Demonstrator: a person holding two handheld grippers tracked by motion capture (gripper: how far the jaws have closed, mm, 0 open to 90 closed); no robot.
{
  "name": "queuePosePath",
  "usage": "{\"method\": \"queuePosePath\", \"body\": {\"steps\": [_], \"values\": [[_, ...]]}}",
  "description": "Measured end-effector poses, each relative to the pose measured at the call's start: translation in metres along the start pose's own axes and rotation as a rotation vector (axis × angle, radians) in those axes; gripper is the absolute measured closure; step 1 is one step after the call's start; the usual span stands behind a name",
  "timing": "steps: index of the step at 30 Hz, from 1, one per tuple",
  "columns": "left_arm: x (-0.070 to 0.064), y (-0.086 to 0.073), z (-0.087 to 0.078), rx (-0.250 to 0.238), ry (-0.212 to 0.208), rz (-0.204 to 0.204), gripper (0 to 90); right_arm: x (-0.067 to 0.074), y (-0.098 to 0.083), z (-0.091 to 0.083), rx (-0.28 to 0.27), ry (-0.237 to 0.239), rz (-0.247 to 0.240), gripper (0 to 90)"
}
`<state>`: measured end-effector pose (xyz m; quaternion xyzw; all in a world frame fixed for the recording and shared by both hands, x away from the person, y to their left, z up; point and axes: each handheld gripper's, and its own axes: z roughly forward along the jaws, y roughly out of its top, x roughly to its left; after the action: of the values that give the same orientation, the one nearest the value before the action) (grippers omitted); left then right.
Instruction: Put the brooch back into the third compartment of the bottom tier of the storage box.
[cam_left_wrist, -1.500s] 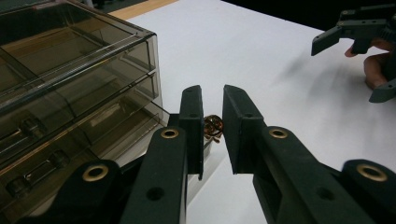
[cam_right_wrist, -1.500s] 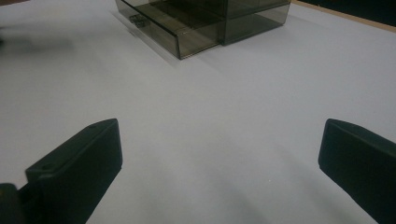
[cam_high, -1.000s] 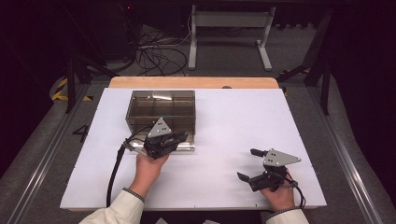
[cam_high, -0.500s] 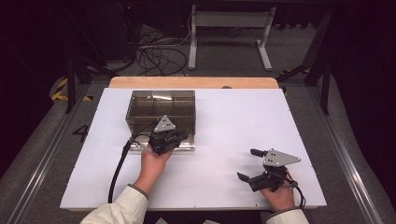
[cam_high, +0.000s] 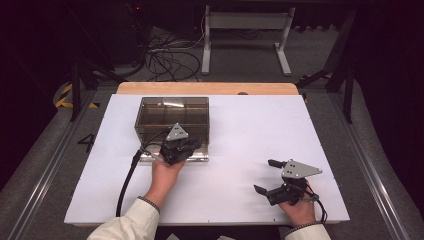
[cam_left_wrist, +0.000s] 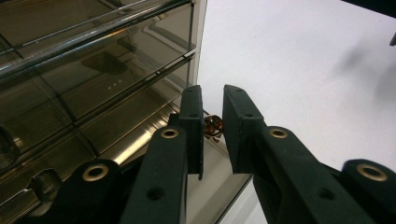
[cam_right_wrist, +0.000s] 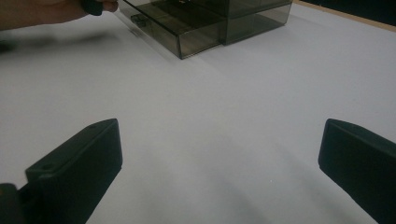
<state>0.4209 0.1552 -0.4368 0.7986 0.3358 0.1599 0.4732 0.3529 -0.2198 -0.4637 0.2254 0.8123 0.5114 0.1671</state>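
Note:
A smoked see-through drawer box (cam_high: 172, 112) stands on the white table (cam_high: 250, 125), its bottom drawer (cam_high: 200, 158) pulled out toward me. My left gripper (cam_high: 192, 146) hovers over that drawer. In the left gripper view its jaws (cam_left_wrist: 213, 107) stand almost together, with a small copper-coloured piece (cam_left_wrist: 214, 127) pinched in the narrow gap above the drawer (cam_left_wrist: 140, 135). My right gripper (cam_high: 265, 176) rests low at the front right, open and holding nothing. The right gripper view looks between its wide-apart fingers (cam_right_wrist: 219, 154) across bare table to the drawer (cam_right_wrist: 173, 32) and box (cam_right_wrist: 252, 14).
A black cable (cam_high: 127, 180) trails from the left gripper to the table's front edge. The wooden table rim (cam_high: 210, 88) runs behind the box. Beyond it, a metal stand (cam_high: 245, 35) and loose cables (cam_high: 170, 55) lie on the floor.
My left gripper has shifted slightly forward and to the right over the pulled-out drawer. The right gripper has stayed still.

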Motion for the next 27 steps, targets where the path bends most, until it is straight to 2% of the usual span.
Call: {"method": "queuePosePath", "body": {"steps": [13,27], "values": [[0.0036,-0.0031,0.0033,0.037,0.0,-0.005,78.7,0.0,0.0,0.0,0.001,0.001,0.0,0.7],[0.009,-0.007,0.0092,0.096,0.022,-0.01,78.6,0.0,0.0,0.0001,0.002,0.001,0.0,0.7]]}}
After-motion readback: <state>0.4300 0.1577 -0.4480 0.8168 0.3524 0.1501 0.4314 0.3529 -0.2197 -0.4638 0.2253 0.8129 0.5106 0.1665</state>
